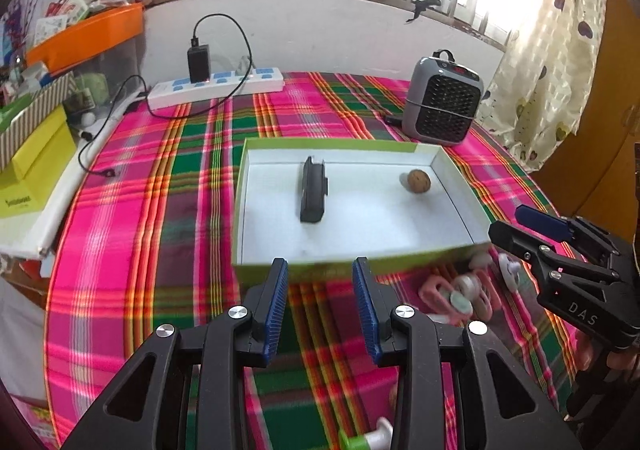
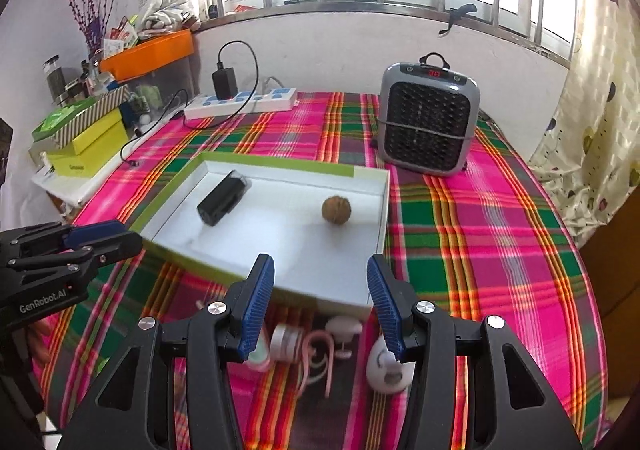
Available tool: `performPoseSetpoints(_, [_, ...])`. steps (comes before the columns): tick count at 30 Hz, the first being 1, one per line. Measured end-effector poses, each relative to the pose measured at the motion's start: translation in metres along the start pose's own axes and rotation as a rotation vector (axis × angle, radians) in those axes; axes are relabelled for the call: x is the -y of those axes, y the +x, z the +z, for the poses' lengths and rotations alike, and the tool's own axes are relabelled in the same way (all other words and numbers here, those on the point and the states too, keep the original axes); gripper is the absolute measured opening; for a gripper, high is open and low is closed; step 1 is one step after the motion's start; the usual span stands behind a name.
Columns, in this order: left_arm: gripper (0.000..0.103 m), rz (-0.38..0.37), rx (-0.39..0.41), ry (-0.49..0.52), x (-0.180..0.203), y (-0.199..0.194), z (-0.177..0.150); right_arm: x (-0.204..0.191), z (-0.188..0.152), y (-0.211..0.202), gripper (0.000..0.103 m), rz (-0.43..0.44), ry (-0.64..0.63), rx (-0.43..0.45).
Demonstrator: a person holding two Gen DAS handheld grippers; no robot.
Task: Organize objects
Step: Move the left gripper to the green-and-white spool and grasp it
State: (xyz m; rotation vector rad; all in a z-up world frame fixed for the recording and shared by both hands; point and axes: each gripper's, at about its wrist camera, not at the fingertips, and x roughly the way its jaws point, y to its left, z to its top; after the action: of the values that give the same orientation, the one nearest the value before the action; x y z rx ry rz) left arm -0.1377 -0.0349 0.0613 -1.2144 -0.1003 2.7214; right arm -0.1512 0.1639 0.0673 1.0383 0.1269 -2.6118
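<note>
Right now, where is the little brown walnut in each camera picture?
Left wrist view: the walnut lies inside the box, near its far right corner.
Right wrist view: the walnut lies inside the box, right of the middle.
Shared landmark: the grey heater stands behind the box.

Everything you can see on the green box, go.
The box is a shallow open tray, cardboard by its look, with lime-green outer walls and a white inside. It lies flat on the plaid cloth. Inside are a black block at left and a walnut at right, apart. No gripper touches it.
</note>
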Motion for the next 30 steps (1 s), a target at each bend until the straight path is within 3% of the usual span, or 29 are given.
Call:
performPoseSetpoints(19, [0.038,-0.091,-0.027,0.006,0.009,-0.027,-0.064,-0.018,-0.052,-0.021,0.05,0.084,-0.024,-0.015])
performPoseSetpoints(30, [0.04,-0.096,-0.052,0.04,0.021,-0.027,-0.087,-0.025,-0.067,-0.026,0.051,0.11,-0.022,-0.019])
